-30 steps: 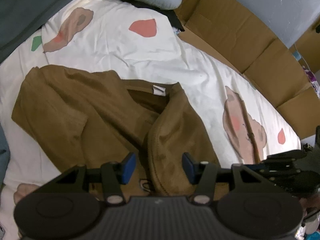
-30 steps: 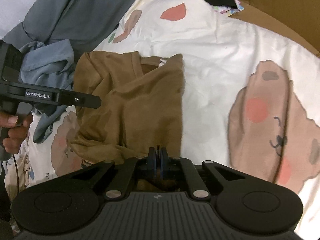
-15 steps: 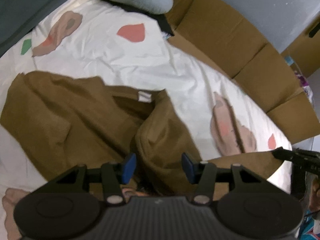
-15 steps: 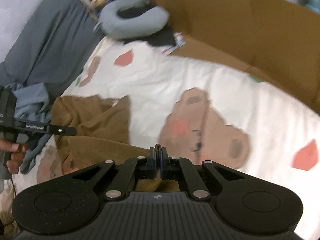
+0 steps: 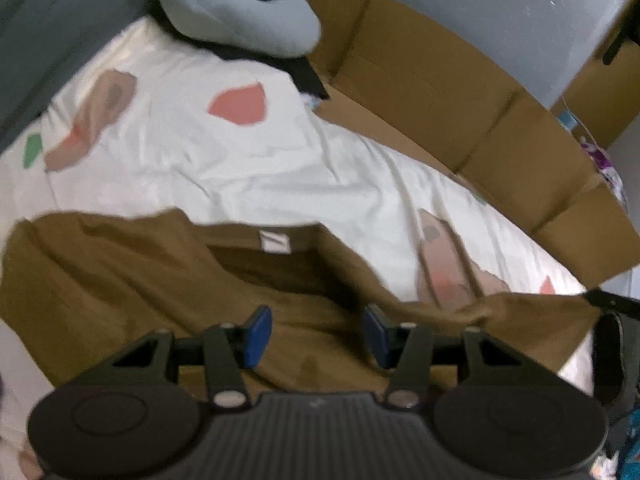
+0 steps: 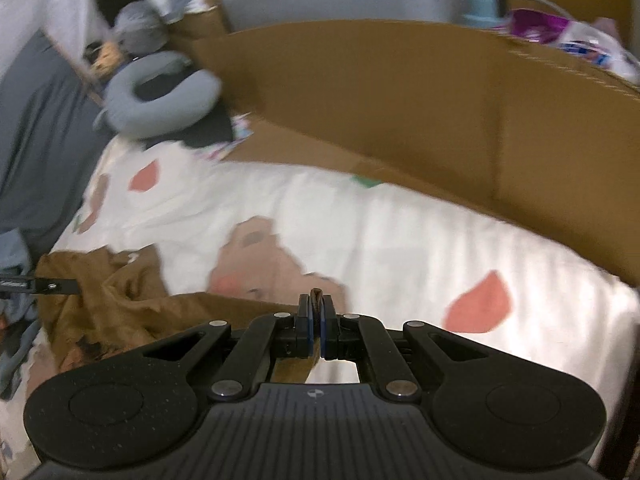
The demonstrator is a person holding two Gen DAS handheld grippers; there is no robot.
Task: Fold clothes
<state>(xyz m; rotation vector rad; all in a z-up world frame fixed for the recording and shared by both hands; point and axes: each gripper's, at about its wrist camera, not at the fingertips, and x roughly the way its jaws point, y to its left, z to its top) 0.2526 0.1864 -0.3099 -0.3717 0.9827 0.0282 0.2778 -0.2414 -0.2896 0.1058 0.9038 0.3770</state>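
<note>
A brown shirt (image 5: pixel 120 280) lies on the white printed bedsheet (image 5: pixel 248 168), collar and white label (image 5: pixel 274 242) facing up. My left gripper (image 5: pixel 316 332) hovers over the shirt's middle; its blue pads stand apart with no cloth pinched between them. My right gripper (image 6: pixel 316 308) is shut on a fold of the brown shirt (image 6: pixel 132 304), and the cloth stretches from the heap at the left to its pads. The right gripper's black finger (image 5: pixel 608 304) shows at the far right of the left wrist view, with shirt fabric drawn toward it. In the right wrist view, the left gripper's finger (image 6: pixel 40 285) shows at the left edge.
A cardboard wall (image 6: pixel 400 100) runs along the far side of the bed. A grey neck pillow (image 6: pixel 160 100) lies at the head end, beside a dark grey blanket (image 6: pixel 36 140). Blue-grey clothes (image 6: pixel 12 252) are heaped at the left. Bottles and bags (image 6: pixel 560 32) sit behind the cardboard.
My right gripper has swung to the right and upward with the shirt's fold in it, drawing the folded-over part out sideways. My left gripper stays open above the shirt's middle, shifted only a little.
</note>
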